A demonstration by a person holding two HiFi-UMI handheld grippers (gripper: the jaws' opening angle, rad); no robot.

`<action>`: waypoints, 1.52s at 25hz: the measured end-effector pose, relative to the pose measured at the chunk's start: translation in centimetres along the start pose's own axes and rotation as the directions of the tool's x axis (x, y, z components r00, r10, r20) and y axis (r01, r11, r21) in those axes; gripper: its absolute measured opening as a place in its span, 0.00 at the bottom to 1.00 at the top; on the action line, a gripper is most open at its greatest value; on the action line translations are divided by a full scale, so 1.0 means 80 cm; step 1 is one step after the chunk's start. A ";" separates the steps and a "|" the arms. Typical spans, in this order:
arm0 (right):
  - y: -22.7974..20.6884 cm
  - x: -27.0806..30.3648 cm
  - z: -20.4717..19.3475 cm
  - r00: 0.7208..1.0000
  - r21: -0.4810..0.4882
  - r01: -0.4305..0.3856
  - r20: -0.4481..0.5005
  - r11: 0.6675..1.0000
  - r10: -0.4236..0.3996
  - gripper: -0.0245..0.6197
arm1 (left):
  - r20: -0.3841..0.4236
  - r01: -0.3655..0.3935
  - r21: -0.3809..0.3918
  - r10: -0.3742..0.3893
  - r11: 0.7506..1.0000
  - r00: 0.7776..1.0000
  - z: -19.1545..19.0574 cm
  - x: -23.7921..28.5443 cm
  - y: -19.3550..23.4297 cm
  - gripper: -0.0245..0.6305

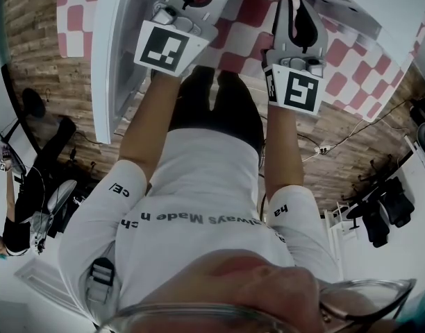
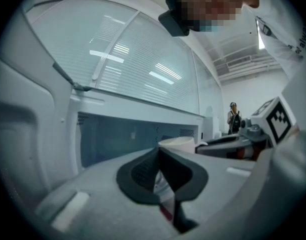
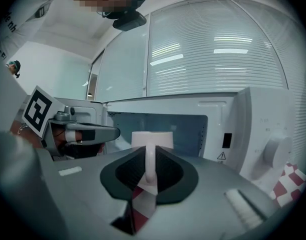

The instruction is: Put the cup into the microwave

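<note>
At the far left of the head view, the open white microwave door (image 1: 114, 61) is seen standing out over a brown wood-plank floor (image 1: 32, 47). Just right of it the left gripper (image 2: 159, 159) is held with its black-and-white marker cube (image 1: 162, 47) turned towards the person. In the left gripper view its dark pads are pressed together at the tips, and nothing is caught between them. Only a strip of the red-and-white checked tablecloth (image 1: 247, 9) is visible through the gap behind the tips.

Further right, the white handled cup (image 3: 152, 138) is carried by the right gripper (image 3: 151, 159). The jaws are clamped on the cup's upright handle, and the cup's body is kept just beyond the fingertips with its mouth upward. The cup is framed by the dark, open cavity of the white microwave oven (image 3: 253, 129) and is held level with the opening. Whether its base has passed the threshold cannot be judged from these angles. The two grippers are held side by side, near each other but apart, and both are pointed at the oven.

To the right of the cavity, the control panel with a round white knob (image 3: 276, 151) is shown, and the checked cloth is seen again below it at the right edge.
</note>
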State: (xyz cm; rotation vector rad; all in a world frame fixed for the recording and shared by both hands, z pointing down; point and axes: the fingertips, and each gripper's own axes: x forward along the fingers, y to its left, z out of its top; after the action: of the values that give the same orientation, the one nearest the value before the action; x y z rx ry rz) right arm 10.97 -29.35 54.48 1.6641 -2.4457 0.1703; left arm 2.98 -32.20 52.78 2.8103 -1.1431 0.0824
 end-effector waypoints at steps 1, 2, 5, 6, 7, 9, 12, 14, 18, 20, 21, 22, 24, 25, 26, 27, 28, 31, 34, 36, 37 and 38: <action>-0.001 0.004 0.000 1.000 0.000 0.002 0.002 1.000 -0.002 0.10 | -0.002 -0.001 0.002 0.001 1.000 1.000 -0.001 0.003 0.003 0.04; -0.003 0.008 -0.001 1.000 0.000 0.003 0.003 1.000 -0.003 0.10 | -0.003 -0.003 0.004 0.003 1.000 1.000 -0.002 0.006 0.005 0.04; -0.008 0.018 -0.003 1.000 0.002 0.007 0.011 1.000 -0.007 0.10 | -0.002 -0.008 0.010 0.008 1.000 1.000 -0.006 0.014 0.010 0.04; -0.009 0.022 -0.004 1.000 0.002 0.008 0.014 1.000 -0.009 0.10 | -0.003 -0.009 0.011 0.010 1.000 1.000 -0.008 0.017 0.012 0.04; -0.010 0.026 -0.005 1.000 0.002 0.010 0.018 1.000 -0.010 0.10 | -0.005 -0.011 0.013 0.011 1.000 1.000 -0.010 0.019 0.014 0.04; -0.012 0.035 -0.006 1.000 0.004 0.011 0.025 1.000 -0.011 0.10 | -0.006 -0.014 0.019 0.014 1.000 1.000 -0.014 0.025 0.019 0.04; -0.015 0.047 -0.007 0.999 0.005 0.012 0.034 1.000 -0.012 0.10 | -0.009 -0.026 0.022 0.026 0.999 1.000 -0.021 0.032 0.027 0.04; -0.018 0.054 -0.007 0.999 0.006 0.012 0.039 1.000 -0.012 0.10 | -0.010 -0.031 0.023 0.031 0.999 0.999 -0.024 0.036 0.031 0.04; -0.023 0.066 -0.010 0.999 0.002 0.015 0.049 1.000 -0.015 0.10 | -0.009 -0.039 0.029 0.040 0.999 0.999 -0.029 0.044 0.039 0.04; -0.024 0.072 -0.012 0.998 -0.003 0.019 0.054 1.000 -0.019 0.10 | -0.008 -0.047 0.030 0.047 0.998 0.999 -0.031 0.048 0.044 0.04; -0.025 0.075 -0.012 0.998 -0.005 0.021 0.056 1.000 -0.020 0.10 | -0.007 -0.050 0.032 0.050 0.998 0.999 -0.032 0.049 0.046 0.04; -0.026 0.077 -0.013 0.998 -0.007 0.023 0.058 1.000 -0.022 0.10 | -0.005 -0.054 0.034 0.054 0.998 0.999 -0.032 0.051 0.048 0.04; -0.028 0.081 -0.014 0.998 -0.012 0.027 0.060 1.000 -0.026 0.10 | -0.002 -0.060 0.037 0.061 0.997 0.998 -0.032 0.054 0.053 0.04; -0.029 0.083 -0.014 0.998 -0.013 0.029 0.061 1.000 -0.028 0.10 | -0.001 -0.063 0.039 0.063 0.997 0.998 -0.032 0.056 0.055 0.04; -0.030 0.085 -0.015 0.998 -0.013 0.030 0.062 0.999 -0.030 0.10 | 0.001 -0.065 0.041 0.065 0.997 0.998 -0.033 0.057 0.057 0.04; -0.030 0.087 -0.015 0.998 -0.014 0.032 0.063 0.999 -0.031 0.10 | 0.002 -0.067 0.044 0.067 0.997 0.998 -0.033 0.058 0.059 0.04; -0.031 0.089 -0.016 0.997 -0.015 0.033 0.063 0.999 -0.032 0.10 | 0.003 -0.069 0.047 0.069 0.996 0.998 -0.033 0.059 0.061 0.04; -0.031 0.093 -0.020 0.997 -0.022 0.039 0.063 0.999 -0.038 0.10 | 0.001 -0.077 0.052 0.077 0.996 0.997 -0.037 0.060 0.065 0.04; -0.031 0.097 -0.022 0.997 -0.024 0.049 0.065 0.999 -0.047 0.10 | 0.000 -0.084 0.045 0.084 0.995 0.996 -0.040 0.060 0.069 0.04; -0.031 0.101 -0.022 0.996 -0.030 0.050 0.070 0.998 -0.047 0.10 | -0.001 -0.085 0.041 0.085 0.996 0.996 -0.042 0.060 0.069 0.04; -0.031 0.102 -0.022 0.996 -0.034 0.049 0.073 0.998 -0.047 0.10 | 0.000 -0.085 0.040 0.085 0.996 0.996 -0.042 0.060 0.069 0.04; -0.031 0.104 -0.022 0.996 -0.039 0.049 0.075 0.998 -0.046 0.10 | 0.000 -0.085 0.039 0.085 0.996 0.996 -0.043 0.060 0.070 0.04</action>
State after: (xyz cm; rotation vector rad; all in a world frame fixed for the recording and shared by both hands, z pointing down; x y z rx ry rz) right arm 10.41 -37.49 57.91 1.7392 -2.4423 0.0519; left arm 2.49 -39.12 57.03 2.7941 -1.2744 0.1145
